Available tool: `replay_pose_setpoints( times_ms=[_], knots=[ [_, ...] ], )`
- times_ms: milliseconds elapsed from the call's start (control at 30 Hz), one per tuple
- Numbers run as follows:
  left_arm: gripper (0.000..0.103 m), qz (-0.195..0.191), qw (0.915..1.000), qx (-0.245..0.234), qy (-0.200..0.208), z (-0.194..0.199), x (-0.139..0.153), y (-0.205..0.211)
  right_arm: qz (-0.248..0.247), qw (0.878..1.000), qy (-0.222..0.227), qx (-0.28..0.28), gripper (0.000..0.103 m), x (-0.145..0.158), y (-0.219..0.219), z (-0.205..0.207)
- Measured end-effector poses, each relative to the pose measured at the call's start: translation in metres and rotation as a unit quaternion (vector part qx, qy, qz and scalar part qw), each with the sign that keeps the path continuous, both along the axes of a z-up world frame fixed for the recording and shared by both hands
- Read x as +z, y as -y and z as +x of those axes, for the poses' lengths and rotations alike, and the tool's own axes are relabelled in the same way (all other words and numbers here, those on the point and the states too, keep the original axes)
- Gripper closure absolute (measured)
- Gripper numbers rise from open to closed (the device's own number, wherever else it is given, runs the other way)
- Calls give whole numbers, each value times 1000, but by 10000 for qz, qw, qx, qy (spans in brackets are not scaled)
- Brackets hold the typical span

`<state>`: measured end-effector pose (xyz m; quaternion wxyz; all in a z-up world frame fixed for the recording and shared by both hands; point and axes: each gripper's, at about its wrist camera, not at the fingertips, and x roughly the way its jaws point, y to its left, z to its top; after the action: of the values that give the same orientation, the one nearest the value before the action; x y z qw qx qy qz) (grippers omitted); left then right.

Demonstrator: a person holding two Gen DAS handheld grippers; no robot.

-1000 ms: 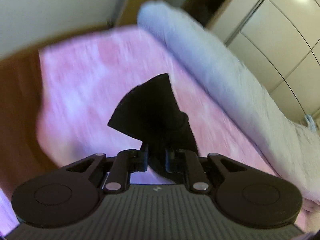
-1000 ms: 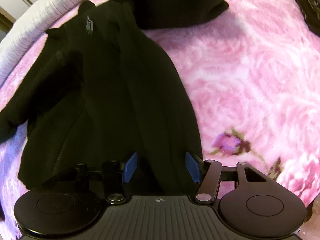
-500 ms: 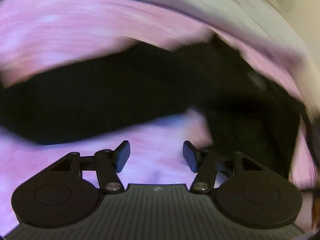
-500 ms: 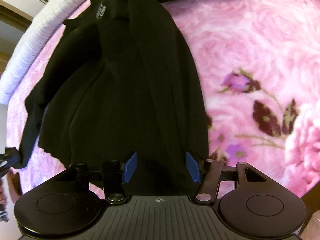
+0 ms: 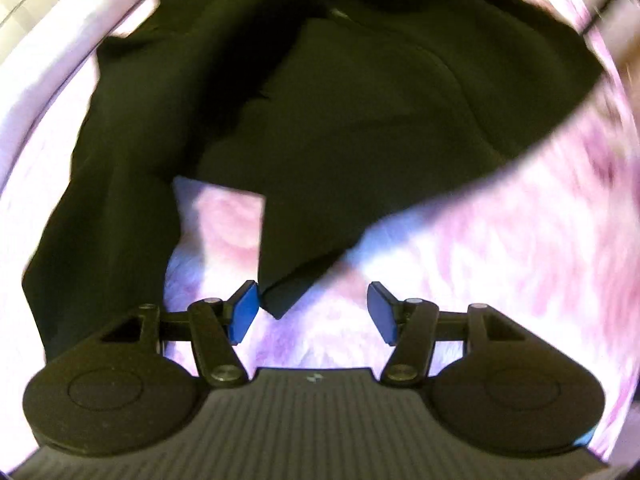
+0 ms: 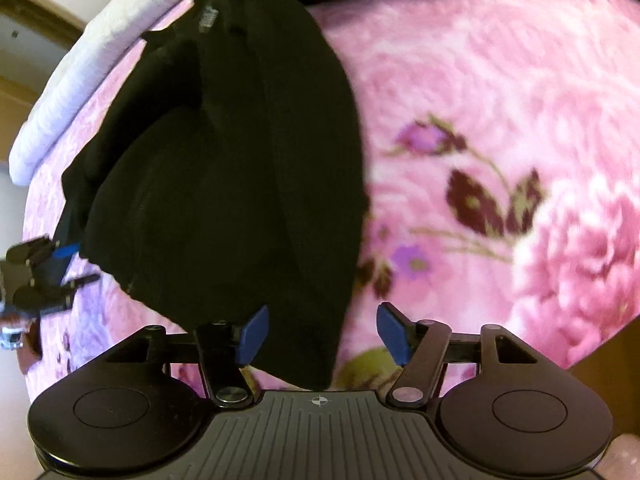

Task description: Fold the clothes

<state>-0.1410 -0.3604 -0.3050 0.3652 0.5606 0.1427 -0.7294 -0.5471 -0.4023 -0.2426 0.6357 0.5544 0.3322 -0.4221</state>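
Black garment (image 6: 240, 168): lies bunched on the pink flowered blanket (image 6: 500, 80), long axis running from 6 o'clock at the right gripper (image 6: 318, 334) up to 11 o'clock, label end far.

Right gripper: spread wide, holding nothing; the near hem lies between its blue pads (image 6: 252, 336).

Left gripper (image 5: 312, 312): spread wide, empty; a cloth corner (image 5: 276, 304) points down at 12 o'clock, just beside its left pad.

Both sit close to the cloth; neither is clearly nearer.

neck label (image 6: 208, 20) on black garment (image 6: 240, 160), txt blurred, unreadable
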Motion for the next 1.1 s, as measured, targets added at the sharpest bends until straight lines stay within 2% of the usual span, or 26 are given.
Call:
replay_pose_setpoints(
  times_ms=[133, 167, 200, 267, 300, 400, 500, 600, 733, 867, 967, 1033, 1100],
  knots=[
    [45, -209, 9997, -108, 55, -12, -7, 4, 159, 9991, 300, -239, 42, -15, -2, 0],
    [52, -223, 9997, -92, 31, -13, -7, 6, 225, 9989, 326, -262, 77, -16, -1, 3],
    [61, -178, 9998, -51, 19, -15, -6, 8, 291, 9986, 338, -270, 94, -17, 2, 5],
    [95, -215, 9997, 15, 139, -16, -1, 11, 405, 9986, 297, -192, 99, -9, 10, 5],
    [95, -282, 9993, 17, 237, -14, 5, 9, 396, 9985, 345, -124, 100, 0, 15, 2],
    [96, -342, 9993, -122, 116, -15, 44, -10, 281, 9987, 295, 300, 100, 37, 34, -12],
    [96, -397, 9971, -647, 63, -36, 92, -54, 198, 9965, 61, 810, 100, 77, 56, -34],
    [96, -216, 9956, -907, 7, -65, 118, -106, 367, 9876, -285, 1501, 100, 94, 70, -45],
    [96, 89, 9991, -407, 10, -77, 108, -125, 698, 9687, -813, 2240, 100, 87, 63, -52],
    [101, 393, 9992, 94, 13, -89, 97, -144, 868, 9663, -918, 2241, 100, 68, 55, -64],
    [97, 620, 9970, 470, 16, -97, 89, -158, 994, 9643, -997, 2242, 99, 53, 50, -73],
    [93, 771, 9944, 720, 17, -103, 84, -167, 1079, 9629, -1049, 2242, 95, 44, 46, -79],
    [88, 921, 9910, 969, 19, -109, 79, -177, 1038, 9628, -1173, 2204, 80, 45, 48, -87]
  ],
)
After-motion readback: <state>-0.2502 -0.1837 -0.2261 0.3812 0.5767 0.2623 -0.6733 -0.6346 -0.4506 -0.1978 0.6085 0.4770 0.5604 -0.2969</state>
